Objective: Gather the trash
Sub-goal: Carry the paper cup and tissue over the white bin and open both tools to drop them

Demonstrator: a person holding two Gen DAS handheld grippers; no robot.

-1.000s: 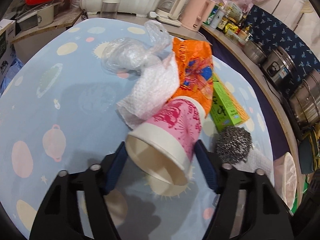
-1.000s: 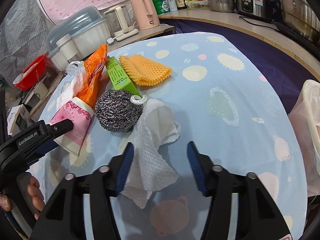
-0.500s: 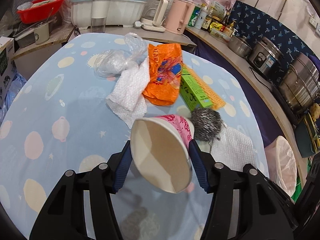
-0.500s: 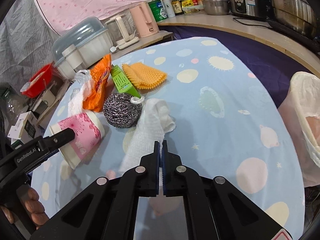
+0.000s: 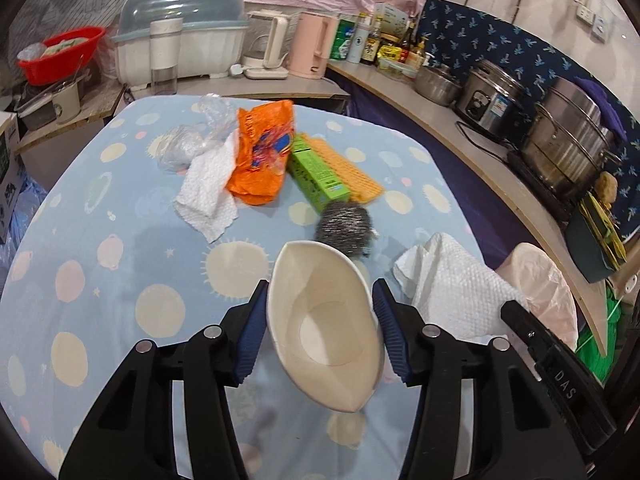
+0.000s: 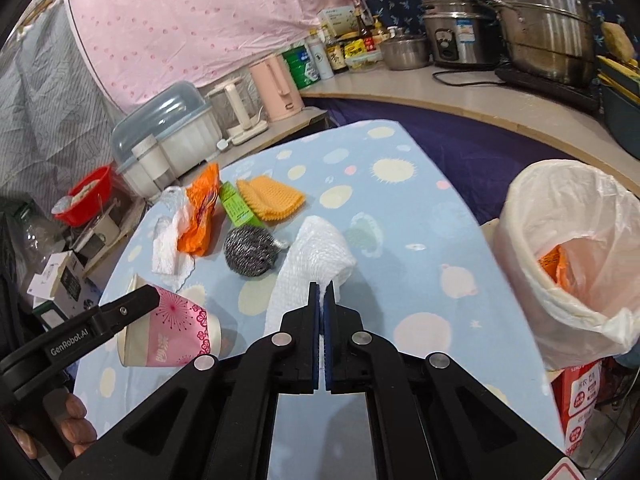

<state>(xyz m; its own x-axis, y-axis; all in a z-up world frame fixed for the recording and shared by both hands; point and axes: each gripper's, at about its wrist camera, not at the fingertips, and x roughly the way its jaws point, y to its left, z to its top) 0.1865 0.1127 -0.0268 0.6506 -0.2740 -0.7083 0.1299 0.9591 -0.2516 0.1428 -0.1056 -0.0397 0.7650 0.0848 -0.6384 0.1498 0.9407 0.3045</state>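
Cup [image 5: 324, 328] sits squashed between our left gripper [image 5: 320, 332] pads, jaws closing on it, lifted over the table [image 5: 120, 240]. Our right gripper [image 6: 322, 300] pinches a tissue [image 6: 312, 256] beside the bin [image 6: 568, 264].

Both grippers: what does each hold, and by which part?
Left gripper: pink-printed paper cup, squeezed across its sides near the rim, jaws closing. Right gripper: white paper towel, pinched at its near edge.

Black left gripper [image 5: 320, 320], blue ribbed jaws, silver screws.
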